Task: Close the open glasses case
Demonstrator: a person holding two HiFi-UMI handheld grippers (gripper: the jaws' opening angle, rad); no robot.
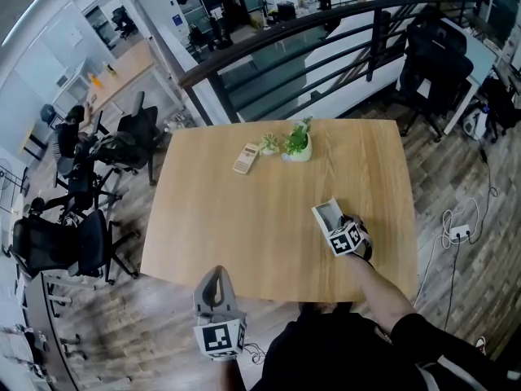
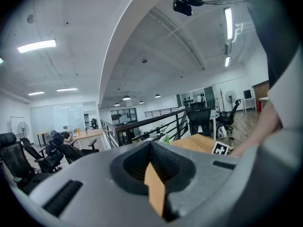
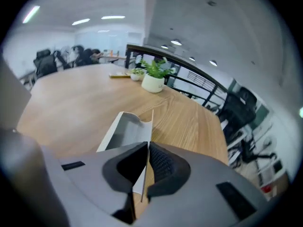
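Observation:
The open glasses case (image 1: pixel 326 213) is a grey-white trough lying on the wooden table (image 1: pixel 236 226) near its right front. My right gripper (image 1: pixel 335 223) points down at it. In the right gripper view the case (image 3: pixel 124 129) stretches away from me, and one thin side wall runs between the pads of my right gripper (image 3: pixel 146 150), which is shut on that wall. My left gripper (image 1: pixel 216 277) hangs off the table's front edge, apart from the case. In the left gripper view my left gripper (image 2: pixel 151 150) has its jaws together with nothing held.
A white pot with a green plant (image 1: pixel 297 143) stands at the table's far middle, with a smaller plant (image 1: pixel 269 144) and a beige calculator-like device (image 1: pixel 246 158) beside it. Office chairs (image 1: pixel 130 141) stand to the left and a railing (image 1: pixel 326 47) runs behind.

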